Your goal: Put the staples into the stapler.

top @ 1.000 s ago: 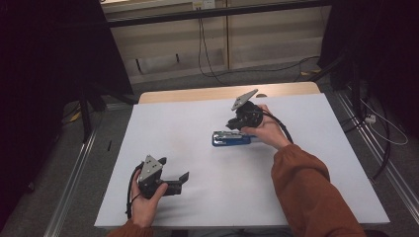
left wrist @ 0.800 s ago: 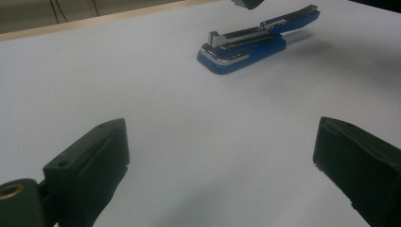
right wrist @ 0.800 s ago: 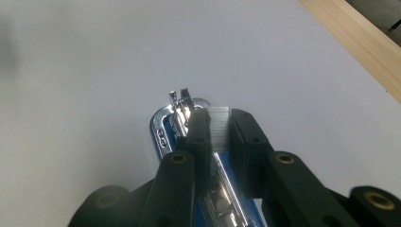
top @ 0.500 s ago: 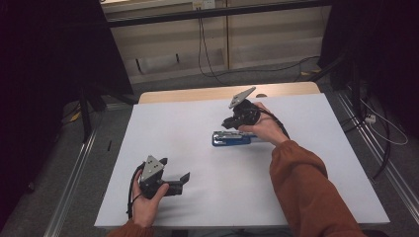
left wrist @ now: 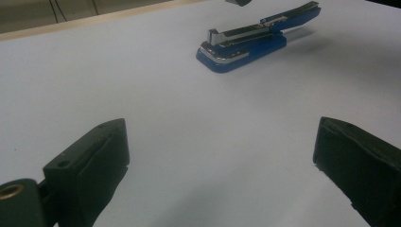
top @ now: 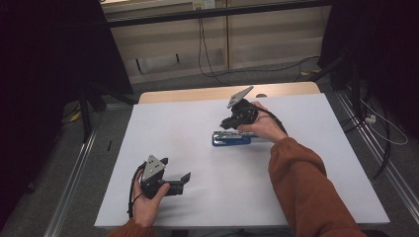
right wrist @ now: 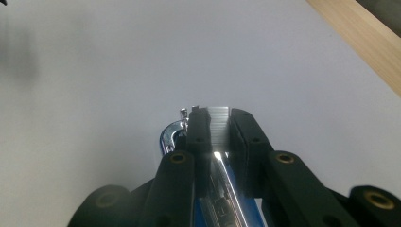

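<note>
A blue stapler (top: pixel 232 138) lies on the white table top (top: pixel 173 123), its upper arm lifted off the base (left wrist: pixel 250 40). My right gripper (top: pixel 232 121) hangs just over its near end, pointing down. In the right gripper view this gripper (right wrist: pixel 220 116) is shut on a short silver strip of staples (right wrist: pixel 220 124), held right above the stapler's shiny open channel (right wrist: pixel 222 198). My left gripper (top: pixel 180 178) rests near the front left of the table. Its black fingers (left wrist: pixel 101 151) stand wide apart with nothing between them, and they face the stapler.
A wooden table edge (top: pixel 197 94) runs along the far side of the white sheet. Cables lie on the floor beyond it (top: pixel 212 69). Metal rails flank the table on both sides (top: pixel 74 168).
</note>
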